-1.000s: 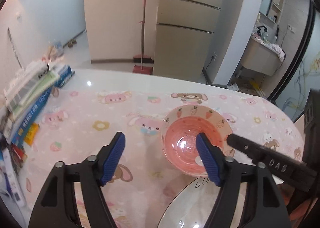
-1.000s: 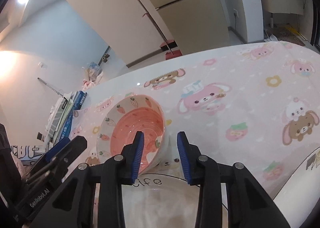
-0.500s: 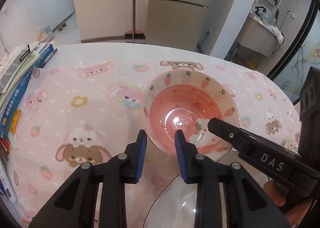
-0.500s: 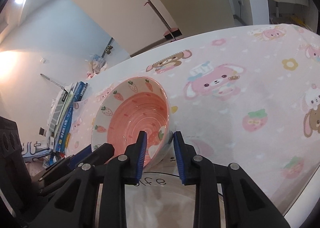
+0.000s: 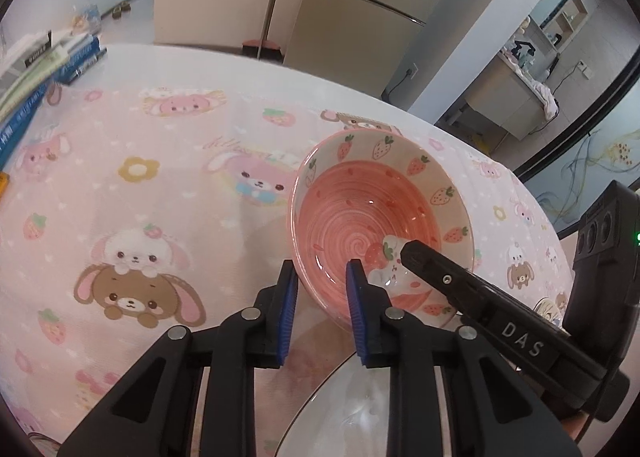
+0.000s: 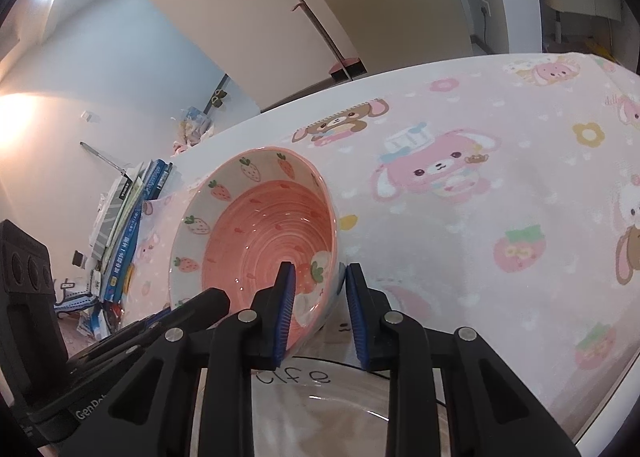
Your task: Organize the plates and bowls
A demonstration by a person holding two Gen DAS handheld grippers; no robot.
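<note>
Over the near edge of the tabletop (image 5: 168,185), with its pink cartoon-animal cloth (image 6: 500,185), both grippers have hold of one strawberry bowl (image 5: 376,213). The left gripper (image 5: 320,297) has its blue fingers (image 5: 288,309) clamped on the near rim, one inside and one outside the wall; the right gripper (image 6: 318,309) pinches the rim the same way a little further round. My guess is that two grips are used because the bowl is deep and glazed, so a single pinch might let it swing or slip. It sits tilted toward the left gripper, its lower edge just above or touching the white plate (image 6: 320,397) below; I cannot tell which. Most likely it is being set onto that plate to stack the crockery.

The bowl is glossy ceramic, coral-pink with a spiral inside, a cream band of strawberries under the rim, and one larger strawberry figure near the right gripper's fingers. Books (image 6: 128,225) are piled at the far left end.
</note>
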